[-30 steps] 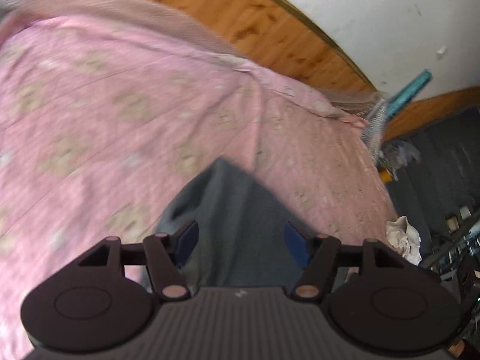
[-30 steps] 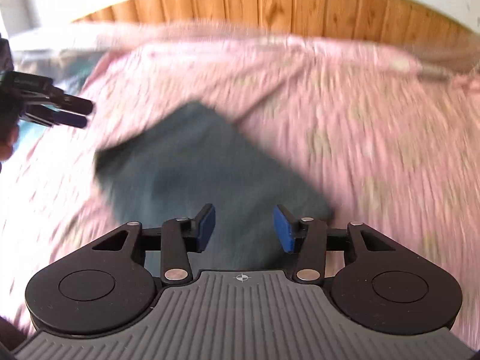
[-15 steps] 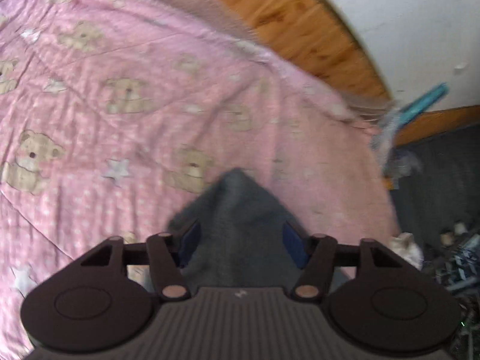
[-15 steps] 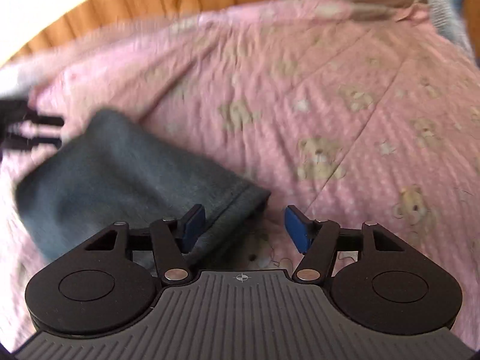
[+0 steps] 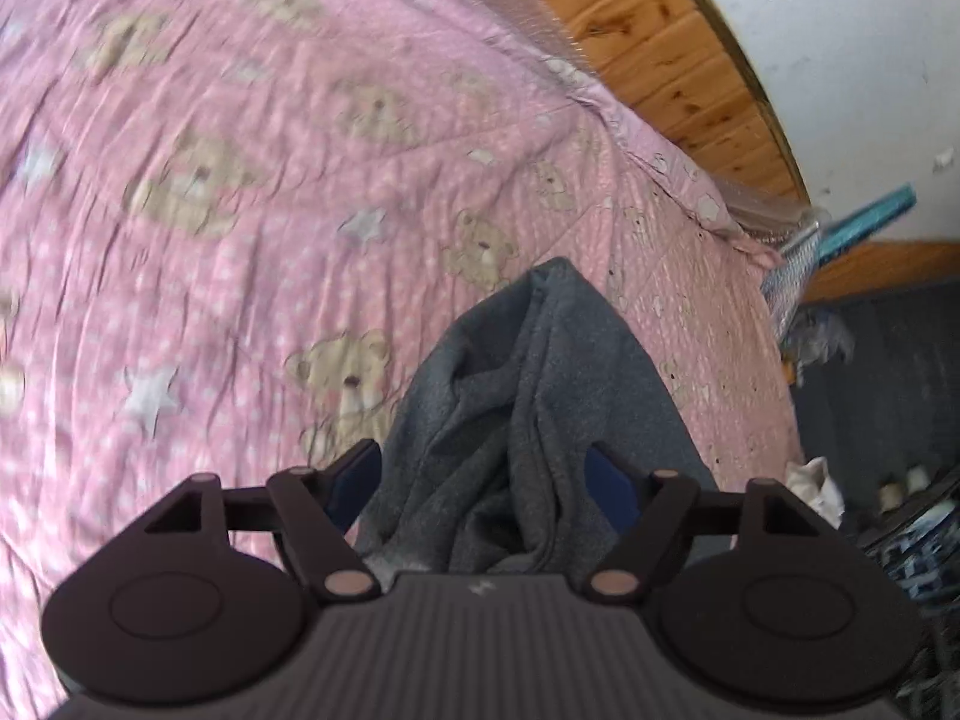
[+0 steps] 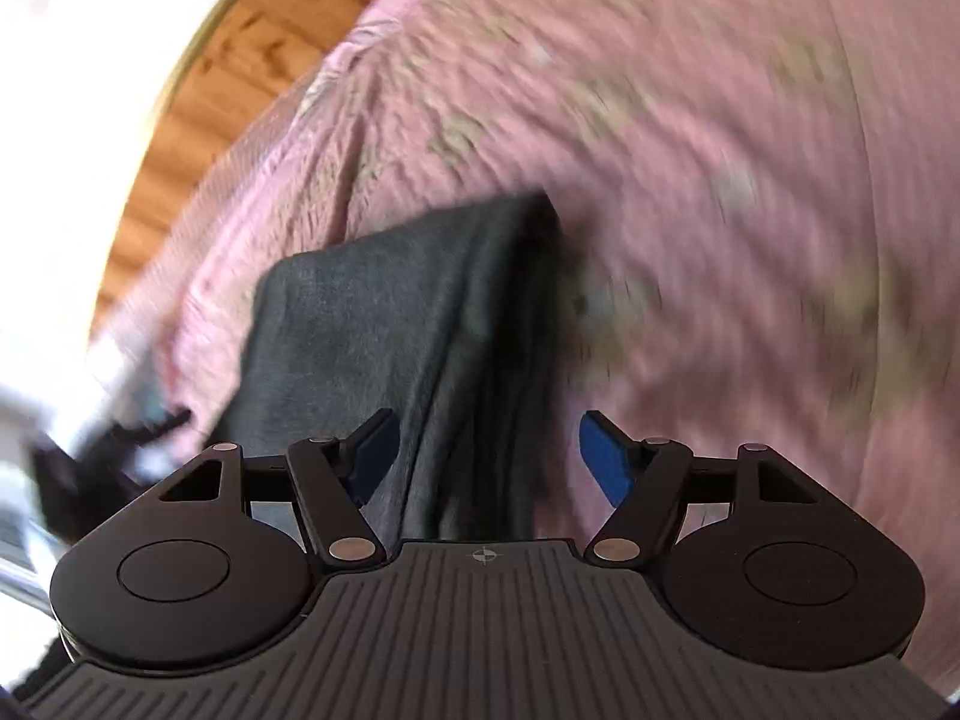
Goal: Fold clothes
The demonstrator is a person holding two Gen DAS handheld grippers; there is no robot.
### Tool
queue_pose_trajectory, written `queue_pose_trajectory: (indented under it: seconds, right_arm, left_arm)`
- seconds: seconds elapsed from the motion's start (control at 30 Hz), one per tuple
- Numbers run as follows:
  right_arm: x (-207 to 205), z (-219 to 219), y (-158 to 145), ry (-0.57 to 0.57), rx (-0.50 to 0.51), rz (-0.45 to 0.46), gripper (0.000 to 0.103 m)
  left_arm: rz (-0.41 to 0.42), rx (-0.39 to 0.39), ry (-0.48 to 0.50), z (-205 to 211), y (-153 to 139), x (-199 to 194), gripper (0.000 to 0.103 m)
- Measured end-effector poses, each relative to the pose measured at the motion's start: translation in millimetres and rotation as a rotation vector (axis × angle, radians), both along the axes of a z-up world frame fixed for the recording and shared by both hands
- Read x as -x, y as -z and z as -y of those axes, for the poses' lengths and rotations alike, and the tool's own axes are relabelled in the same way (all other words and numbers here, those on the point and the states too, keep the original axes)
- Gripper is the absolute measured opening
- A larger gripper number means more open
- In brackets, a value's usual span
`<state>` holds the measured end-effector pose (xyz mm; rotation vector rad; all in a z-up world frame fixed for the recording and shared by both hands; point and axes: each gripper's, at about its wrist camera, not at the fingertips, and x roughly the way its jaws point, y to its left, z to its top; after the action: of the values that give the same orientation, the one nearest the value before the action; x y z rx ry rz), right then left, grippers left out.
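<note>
A dark grey garment [image 5: 540,372] lies bunched and creased on a pink bedspread [image 5: 240,240] printed with teddy bears and stars. My left gripper [image 5: 480,480] hangs low over its near end. The jaws are opening, with folds of cloth between the blue pads [image 5: 357,480]. In the right wrist view the same garment [image 6: 384,312] runs away from me as a folded strip on the bedspread [image 6: 720,180]. My right gripper [image 6: 489,456] is over its near end, jaws opening. The cloth sits by the left pad and the right pad [image 6: 606,468] stands free of it.
A wooden panel [image 5: 660,60] and a white wall back the bed. Past the bed's right edge are a teal-handled brush [image 5: 870,222], a dark floor [image 5: 888,372] and a pale lump [image 5: 816,480]. A dark blurred shape [image 6: 90,456] shows at the left of the right wrist view.
Both grippers have dropped closer to the bed and their jaws stand wider. The right wrist view has rolled strongly. The garment now sits crumpled between the left fingers.
</note>
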<state>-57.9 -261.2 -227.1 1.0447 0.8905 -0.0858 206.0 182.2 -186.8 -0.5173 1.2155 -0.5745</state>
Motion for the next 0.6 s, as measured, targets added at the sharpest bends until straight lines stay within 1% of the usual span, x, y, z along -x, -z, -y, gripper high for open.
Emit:
queue_pose_trajectory:
  seconds: [0.03, 0.1, 0.13, 0.17, 0.27, 0.33, 0.43, 0.5, 0.6]
  right_arm:
    - [2, -1, 11, 0.02, -0.076, -0.007, 0.07]
    - [8, -3, 23, 0.067, -0.192, 0.014, 0.07]
    - [9, -5, 30, 0.071, -0.248, 0.017, 0.071]
    - [10, -8, 35, 0.071, -0.28, 0.007, 0.071]
    - [18, -7, 42, 0.121, -0.314, 0.024, 0.07]
    - [13, -3, 44, 0.175, -0.302, 0.055, 0.072]
    - [-4, -1, 50, 0.197, -0.34, 0.089, 0.075]
    - [-18, -7, 48, 0.14, -0.35, 0.08, 0.075]
    - [-33, -19, 42, 0.009, -0.309, 0.061, 0.076]
  left_arm:
    - [-0.027, 0.014, -0.013, 0, 5, -1, 0.076]
    - [-0.064, 0.045, -0.034, -1, 15, 1, 0.076]
    - [-0.078, 0.057, -0.045, -2, 19, 2, 0.076]
    - [-0.092, 0.07, -0.055, -3, 23, 3, 0.076]
    - [-0.124, 0.108, -0.091, -7, 31, 4, 0.077]
    - [-0.14, 0.14, -0.119, -11, 35, 4, 0.079]
    - [-0.176, 0.21, -0.17, -15, 43, 0, 0.082]
    - [-0.191, 0.248, -0.197, -16, 47, -3, 0.083]
    - [-0.185, 0.246, -0.208, -13, 47, -10, 0.083]
